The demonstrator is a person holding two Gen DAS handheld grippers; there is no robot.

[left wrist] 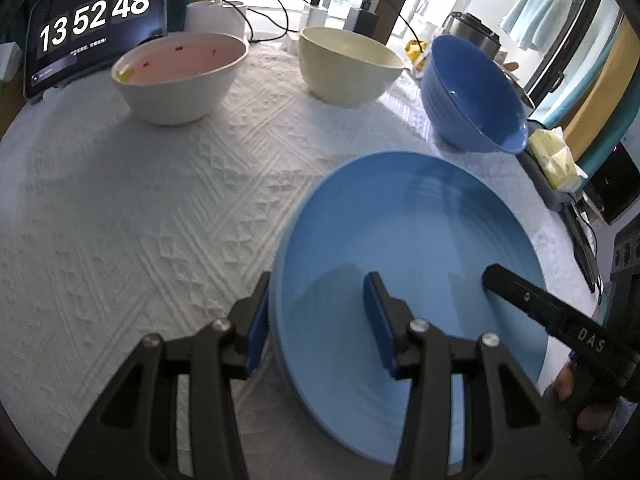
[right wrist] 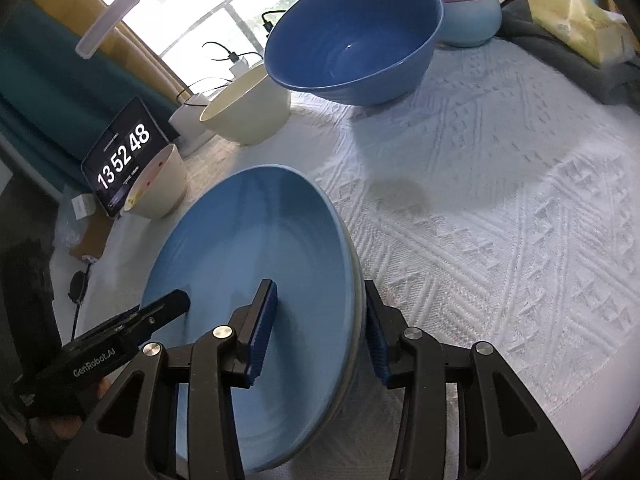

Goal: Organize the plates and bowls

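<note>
A light-blue deep plate [left wrist: 400, 232] [right wrist: 256, 248] lies low over the white patterned tablecloth [left wrist: 140, 220], with a greyish rim of another plate showing under it. My left gripper [left wrist: 318, 320] is shut on its left rim, one pad outside the wall and one on the inner slope. My right gripper [right wrist: 320, 328] is shut on the opposite rim in the same way; one of its fingers [left wrist: 520, 292] shows in the left wrist view. At the back stand a white bowl with a pink inside [left wrist: 180, 76], a cream bowl [left wrist: 348, 68] and a dark-blue bowl [left wrist: 476, 96] [right wrist: 352, 48].
A tablet showing a clock [left wrist: 92, 28] leans at the back left, with chargers and cables on the sill behind. A pink-and-blue pot [right wrist: 468, 8] and a yellow tissue pack [right wrist: 580, 16] sit at the far right. The table drops off close behind the right gripper.
</note>
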